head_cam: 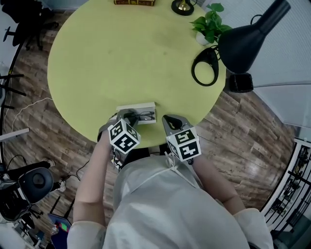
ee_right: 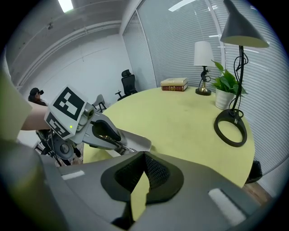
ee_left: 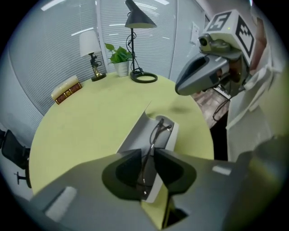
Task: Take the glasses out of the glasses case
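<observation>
A white glasses case (head_cam: 146, 106) lies open near the front edge of the round yellow table (head_cam: 121, 58). Thin black glasses (head_cam: 145, 116) rest inside it. In the left gripper view the glasses (ee_left: 158, 130) run along the case (ee_left: 137, 133) and pass between the jaws of my left gripper (ee_left: 149, 154). Those jaws stand slightly apart, and I see no pad pressing on the frame. My right gripper (head_cam: 168, 119) hovers just right of the case with its tips together and nothing between them (ee_right: 144, 156).
A black desk lamp (head_cam: 245, 39) with a ring base (head_cam: 205, 66) stands at the table's right side, beside a potted plant (head_cam: 210, 24). Books (head_cam: 134, 2) and a small lamp's foot (head_cam: 183, 7) sit at the far edge. The case lies close to the table's rim.
</observation>
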Available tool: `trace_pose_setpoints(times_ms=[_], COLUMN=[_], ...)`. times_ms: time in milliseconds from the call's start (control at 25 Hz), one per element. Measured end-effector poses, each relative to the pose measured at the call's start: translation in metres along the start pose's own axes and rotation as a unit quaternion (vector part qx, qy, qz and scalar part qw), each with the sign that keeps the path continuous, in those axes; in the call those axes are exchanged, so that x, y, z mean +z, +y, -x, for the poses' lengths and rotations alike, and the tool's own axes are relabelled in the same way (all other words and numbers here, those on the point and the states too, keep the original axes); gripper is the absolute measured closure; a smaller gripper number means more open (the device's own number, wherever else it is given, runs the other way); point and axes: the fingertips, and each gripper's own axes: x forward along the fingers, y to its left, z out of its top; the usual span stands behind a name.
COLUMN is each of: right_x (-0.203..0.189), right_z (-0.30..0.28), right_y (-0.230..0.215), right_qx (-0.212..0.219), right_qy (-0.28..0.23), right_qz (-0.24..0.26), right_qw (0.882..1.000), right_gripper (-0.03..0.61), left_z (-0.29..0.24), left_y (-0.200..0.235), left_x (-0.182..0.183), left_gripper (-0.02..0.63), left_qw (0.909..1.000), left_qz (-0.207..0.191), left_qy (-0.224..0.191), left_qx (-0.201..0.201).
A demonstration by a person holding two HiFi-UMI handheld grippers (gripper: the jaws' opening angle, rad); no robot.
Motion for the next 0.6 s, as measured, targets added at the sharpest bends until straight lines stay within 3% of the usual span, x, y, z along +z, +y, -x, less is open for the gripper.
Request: trace_pose_setpoints(times_ms=[360, 600], right_x=[-0.0021, -0.0032], right_z=[-0.0003, 0.0012], right_y=[-0.0081, -0.011], right_qx=[0.0, -0.006], right_qy=[0.004, 0.005], right_qz=[-0.012, -0.018], right_qw=[1.0, 1.0], right_gripper=[0.578, 0.578], left_z=[-0.0107, -0.0102], left_y=[0.0019, 0.0048], left_x=[-0.0013, -0.0041], left_gripper=[0.558, 0.594], left_qw=[0.9988, 0.9968], left_qz=[-0.029, -0.07], left_qy=[0.033, 0.037], left_qx=[-0.019, -0.002])
